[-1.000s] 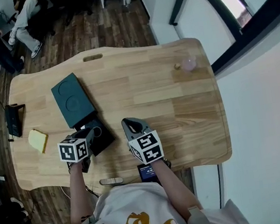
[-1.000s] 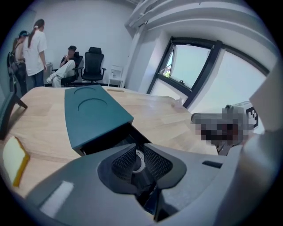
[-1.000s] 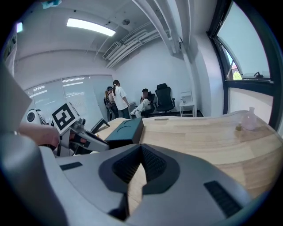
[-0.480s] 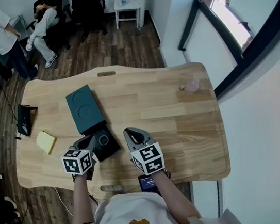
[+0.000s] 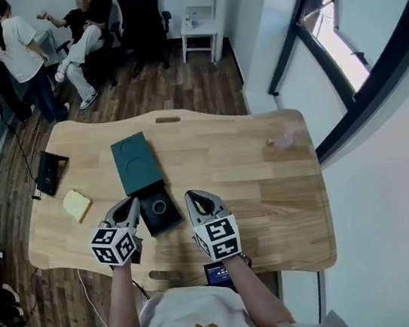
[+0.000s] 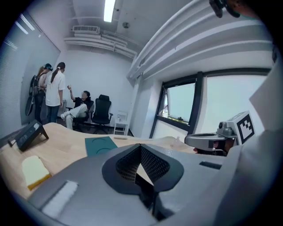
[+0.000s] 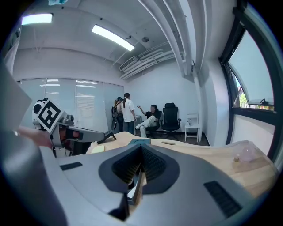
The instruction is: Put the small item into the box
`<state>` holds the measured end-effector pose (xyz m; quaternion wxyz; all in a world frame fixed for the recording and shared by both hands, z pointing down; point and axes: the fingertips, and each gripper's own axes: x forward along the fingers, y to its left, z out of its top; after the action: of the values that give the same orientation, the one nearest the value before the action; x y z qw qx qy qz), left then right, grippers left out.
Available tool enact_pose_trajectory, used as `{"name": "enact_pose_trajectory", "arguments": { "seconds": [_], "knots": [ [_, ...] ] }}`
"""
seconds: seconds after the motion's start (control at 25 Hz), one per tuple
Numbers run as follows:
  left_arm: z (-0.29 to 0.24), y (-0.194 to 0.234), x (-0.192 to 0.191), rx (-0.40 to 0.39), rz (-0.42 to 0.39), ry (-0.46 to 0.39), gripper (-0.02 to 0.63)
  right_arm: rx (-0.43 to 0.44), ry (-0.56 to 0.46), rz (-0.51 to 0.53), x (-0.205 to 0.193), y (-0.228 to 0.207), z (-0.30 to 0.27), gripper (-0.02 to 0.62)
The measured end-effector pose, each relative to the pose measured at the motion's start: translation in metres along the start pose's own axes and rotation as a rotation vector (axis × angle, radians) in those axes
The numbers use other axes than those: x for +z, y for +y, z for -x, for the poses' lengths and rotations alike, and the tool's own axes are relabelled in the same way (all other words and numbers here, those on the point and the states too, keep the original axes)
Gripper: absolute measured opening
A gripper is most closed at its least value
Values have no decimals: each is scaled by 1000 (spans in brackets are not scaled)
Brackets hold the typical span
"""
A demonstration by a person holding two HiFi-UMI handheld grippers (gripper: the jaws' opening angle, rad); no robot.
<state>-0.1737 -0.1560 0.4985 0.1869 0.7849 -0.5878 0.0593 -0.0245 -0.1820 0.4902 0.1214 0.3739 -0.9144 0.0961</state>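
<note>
Left gripper (image 5: 127, 206) and right gripper (image 5: 194, 197): jaws together on both, nothing between them, one on each side of the open black box (image 5: 159, 213). Green lid (image 5: 137, 164) lies just beyond the box. Small pink item (image 5: 283, 139) sits near the far right edge of the table (image 5: 218, 149), well apart from the box.

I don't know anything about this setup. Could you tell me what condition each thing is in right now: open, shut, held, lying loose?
left gripper: shut, holding nothing.
right gripper: shut, holding nothing.
box: open, with a ring-shaped thing showing inside.
lid: off, lying flat on the table just beyond the box.
small pink item: loose at the far right of the table, outside the box.
</note>
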Motion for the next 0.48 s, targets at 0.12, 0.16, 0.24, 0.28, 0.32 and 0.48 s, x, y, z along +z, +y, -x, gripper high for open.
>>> {"name": "enact_pose_trajectory", "arguments": {
  "seconds": [0.12, 0.16, 0.24, 0.28, 0.32, 0.48],
  "knots": [
    [13, -2, 18, 16, -35, -71, 3, 7, -16, 2, 6, 4, 6, 5],
    [17, -2, 22, 25, -48, -86, 3, 4, -19, 4, 7, 5, 7, 3],
    [25, 0, 29, 40, -49, -115, 3, -5, -23, 10, 8, 7, 9, 3],
    [28, 1, 32, 42, -33, -131, 3, -8, -26, 12, 9, 8, 10, 5],
    [32, 3, 35, 38, -8, -149, 3, -9, -28, 15, 10, 10, 11, 5],
    [40, 6, 41, 18, 38, -194, 3, -5, -33, 46, 14, 16, 11, 4]
  ]
}}
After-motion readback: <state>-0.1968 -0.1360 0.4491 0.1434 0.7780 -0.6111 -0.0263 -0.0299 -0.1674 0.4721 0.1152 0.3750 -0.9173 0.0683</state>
